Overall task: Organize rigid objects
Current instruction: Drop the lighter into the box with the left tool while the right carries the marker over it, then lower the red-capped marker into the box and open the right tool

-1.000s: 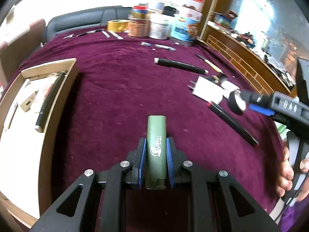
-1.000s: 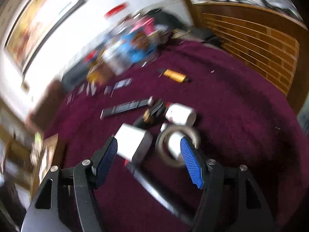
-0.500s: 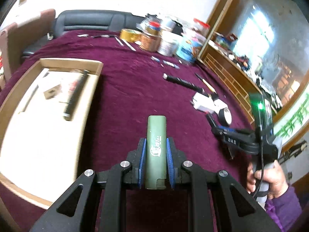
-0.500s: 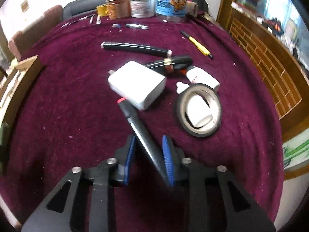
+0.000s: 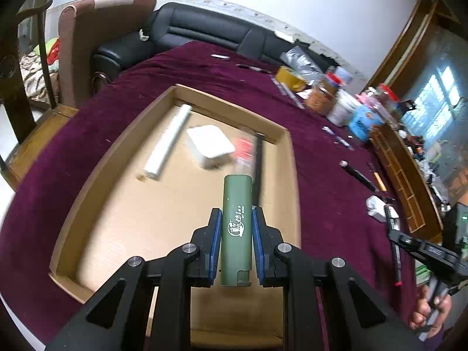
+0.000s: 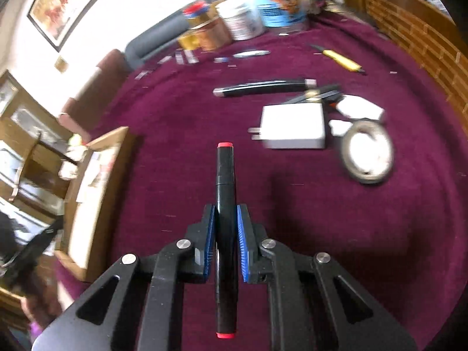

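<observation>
Two claws, both loaded. Left view: my left claw [image 5: 234,238] is clamped on the green lighter [image 5: 236,228] at mid-body, hanging over the near part of the box [image 5: 288,158]. It looks light, stiff and smooth, so the flat sides suit the pads.

Right view: my right claw [image 6: 225,241] pinches the black marker [image 6: 224,204] near its middle, above the cloth [image 6: 336,234], the box well off to my left. Round and slick, it may roll.
</observation>
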Demonstrator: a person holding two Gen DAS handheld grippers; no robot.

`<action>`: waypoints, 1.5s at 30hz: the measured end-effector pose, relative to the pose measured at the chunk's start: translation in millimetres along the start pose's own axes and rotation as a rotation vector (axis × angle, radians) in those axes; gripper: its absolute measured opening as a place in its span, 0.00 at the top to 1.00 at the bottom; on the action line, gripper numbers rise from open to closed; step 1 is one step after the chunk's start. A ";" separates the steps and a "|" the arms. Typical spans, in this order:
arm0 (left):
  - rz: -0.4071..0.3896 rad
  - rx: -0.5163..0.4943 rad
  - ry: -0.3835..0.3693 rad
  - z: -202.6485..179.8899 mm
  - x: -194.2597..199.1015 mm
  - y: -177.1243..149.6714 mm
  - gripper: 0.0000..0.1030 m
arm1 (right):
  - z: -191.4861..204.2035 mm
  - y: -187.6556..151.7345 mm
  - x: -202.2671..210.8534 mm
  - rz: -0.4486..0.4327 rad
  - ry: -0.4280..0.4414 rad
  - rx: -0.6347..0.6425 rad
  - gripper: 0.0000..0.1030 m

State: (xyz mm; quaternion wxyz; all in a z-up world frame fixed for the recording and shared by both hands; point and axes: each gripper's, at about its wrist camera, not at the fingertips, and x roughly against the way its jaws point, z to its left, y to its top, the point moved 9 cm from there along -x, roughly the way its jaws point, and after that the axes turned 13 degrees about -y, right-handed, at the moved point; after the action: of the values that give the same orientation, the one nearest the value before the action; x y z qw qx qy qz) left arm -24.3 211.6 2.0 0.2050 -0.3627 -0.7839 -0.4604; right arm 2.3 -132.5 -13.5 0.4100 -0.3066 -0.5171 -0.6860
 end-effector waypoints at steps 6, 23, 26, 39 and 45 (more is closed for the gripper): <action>0.048 -0.017 0.071 26.6 -19.1 27.0 0.84 | 85.6 -0.3 -7.2 0.057 0.139 0.051 0.88; 0.172 0.128 0.107 77.8 -86.4 55.9 0.83 | 230.3 -27.2 -67.2 0.230 0.206 0.178 0.88; 0.170 0.139 0.063 76.0 -72.7 55.7 0.81 | 240.0 -30.6 -78.1 0.255 0.191 0.189 0.88; -0.123 0.131 -0.007 81.6 62.8 39.5 0.54 | 281.9 -41.3 -128.3 0.336 0.128 0.266 0.88; -0.115 0.177 -0.041 89.6 64.5 25.2 0.54 | 303.1 -26.8 -145.0 0.311 0.095 0.261 0.88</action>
State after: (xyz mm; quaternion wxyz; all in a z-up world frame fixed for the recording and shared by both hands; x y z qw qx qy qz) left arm -46.2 321.9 14.6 0.1933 -0.3072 -0.8450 -0.3927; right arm 46.7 197.7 -64.2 0.5710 -0.2943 -0.5283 -0.5552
